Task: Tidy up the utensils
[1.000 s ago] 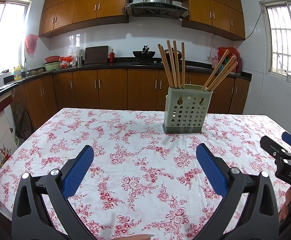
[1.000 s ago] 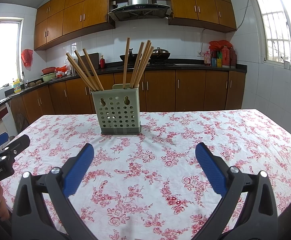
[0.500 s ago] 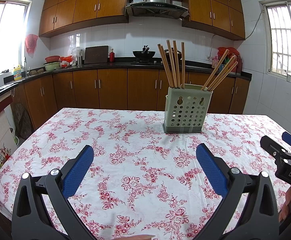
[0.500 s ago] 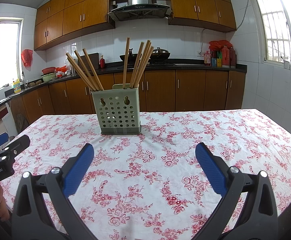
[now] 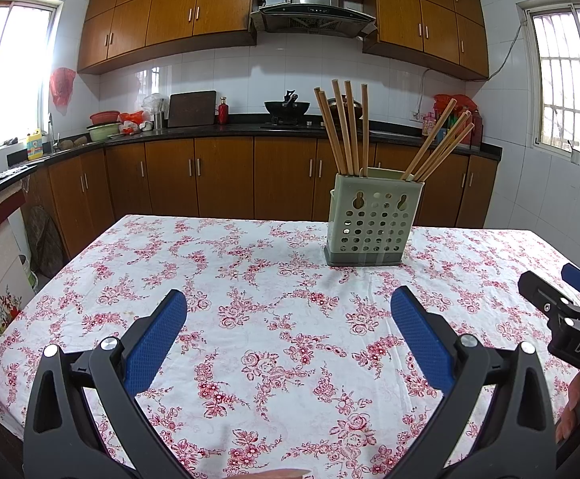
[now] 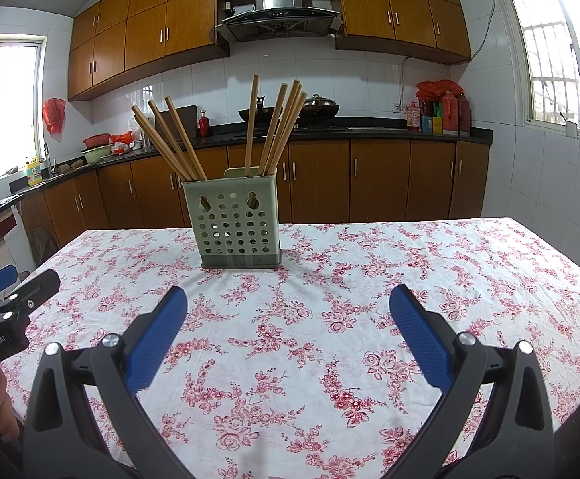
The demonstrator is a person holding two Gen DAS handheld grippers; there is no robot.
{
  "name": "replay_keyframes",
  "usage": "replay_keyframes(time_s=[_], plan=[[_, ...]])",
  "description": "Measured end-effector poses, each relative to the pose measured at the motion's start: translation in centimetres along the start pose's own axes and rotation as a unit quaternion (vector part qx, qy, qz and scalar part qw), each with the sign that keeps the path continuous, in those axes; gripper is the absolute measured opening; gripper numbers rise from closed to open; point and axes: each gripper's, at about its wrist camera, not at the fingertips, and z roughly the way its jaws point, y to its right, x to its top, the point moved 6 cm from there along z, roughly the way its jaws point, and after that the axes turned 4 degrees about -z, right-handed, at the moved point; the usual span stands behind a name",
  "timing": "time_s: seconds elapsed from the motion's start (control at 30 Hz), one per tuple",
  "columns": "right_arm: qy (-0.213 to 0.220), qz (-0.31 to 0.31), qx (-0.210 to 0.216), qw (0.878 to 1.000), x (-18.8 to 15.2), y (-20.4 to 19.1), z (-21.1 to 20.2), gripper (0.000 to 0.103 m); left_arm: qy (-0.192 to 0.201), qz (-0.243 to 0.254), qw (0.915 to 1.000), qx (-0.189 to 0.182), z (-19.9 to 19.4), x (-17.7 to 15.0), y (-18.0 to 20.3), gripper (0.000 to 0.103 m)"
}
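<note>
Honestly, nothing has shifted this past second: left gripper (image 5: 289, 311) and right gripper (image 6: 288, 307) hover spread wide, empty, while chopsticks (image 6: 274, 127) already stand in the holder (image 6: 236, 225).

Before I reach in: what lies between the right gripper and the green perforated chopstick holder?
Only bare floral tablecloth between right gripper and holder, per right wrist view.

Wooden chopsticks (image 5: 348, 127) stand in two bunches inside upright perforated holder (image 5: 373, 219).
</note>
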Motion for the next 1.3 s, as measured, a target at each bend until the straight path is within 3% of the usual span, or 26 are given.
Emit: replay_keyframes(time_s=[1.3], plan=[[0.000,0.001,-0.001,1.000,0.01,-0.32,-0.01,0.099,0.000,0.003,1.0000,-0.002,-0.02,-0.21,0.14,0.101]])
